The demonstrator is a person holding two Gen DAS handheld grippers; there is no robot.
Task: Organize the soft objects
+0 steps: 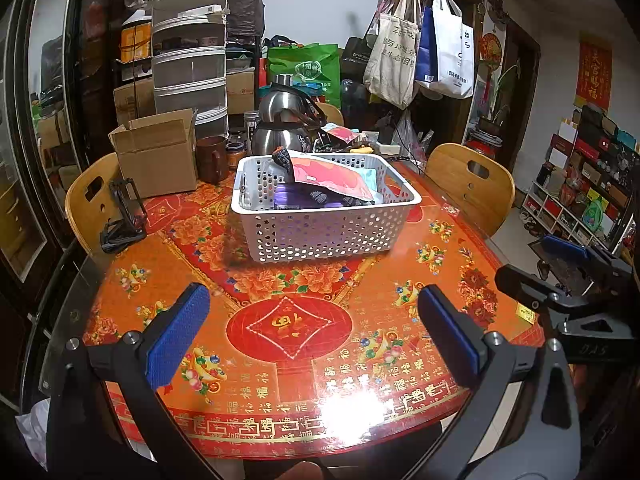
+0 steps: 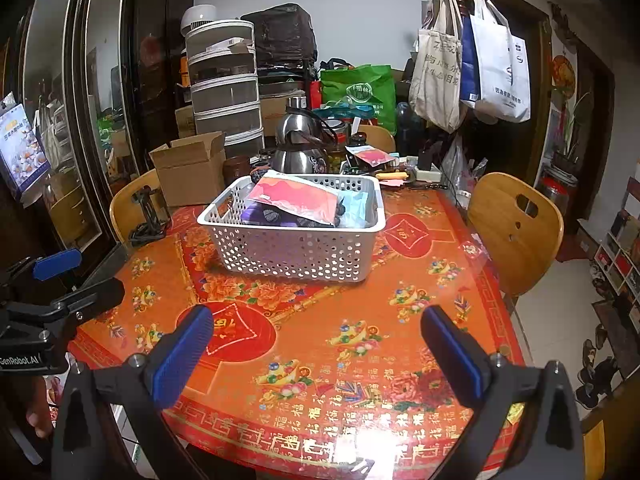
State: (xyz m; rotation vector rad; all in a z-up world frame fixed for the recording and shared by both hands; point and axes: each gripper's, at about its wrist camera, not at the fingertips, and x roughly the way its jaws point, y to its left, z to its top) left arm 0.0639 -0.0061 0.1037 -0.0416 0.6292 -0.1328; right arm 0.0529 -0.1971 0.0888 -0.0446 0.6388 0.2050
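Note:
A white perforated basket (image 1: 320,236) (image 2: 296,254) stands on the red patterned round table (image 1: 296,320) (image 2: 320,340). In it lie a pink-red flat packet (image 1: 332,178) (image 2: 298,196), a light blue packet (image 2: 354,208) and dark purple knitted items (image 1: 304,200) (image 2: 264,214). My left gripper (image 1: 314,312) is open and empty above the table's near part, short of the basket. My right gripper (image 2: 316,332) is open and empty too, also short of the basket. Each gripper shows at the edge of the other's view (image 1: 560,264) (image 2: 60,276).
Behind the basket stand a cardboard box (image 1: 158,152), a brown mug (image 1: 210,158), jars and a steel kettle (image 1: 280,124). A black folding stand (image 1: 124,216) sits at the table's left edge. Wooden chairs (image 1: 472,184) (image 2: 514,232) flank the table. Bags hang on a coat rack (image 2: 472,64).

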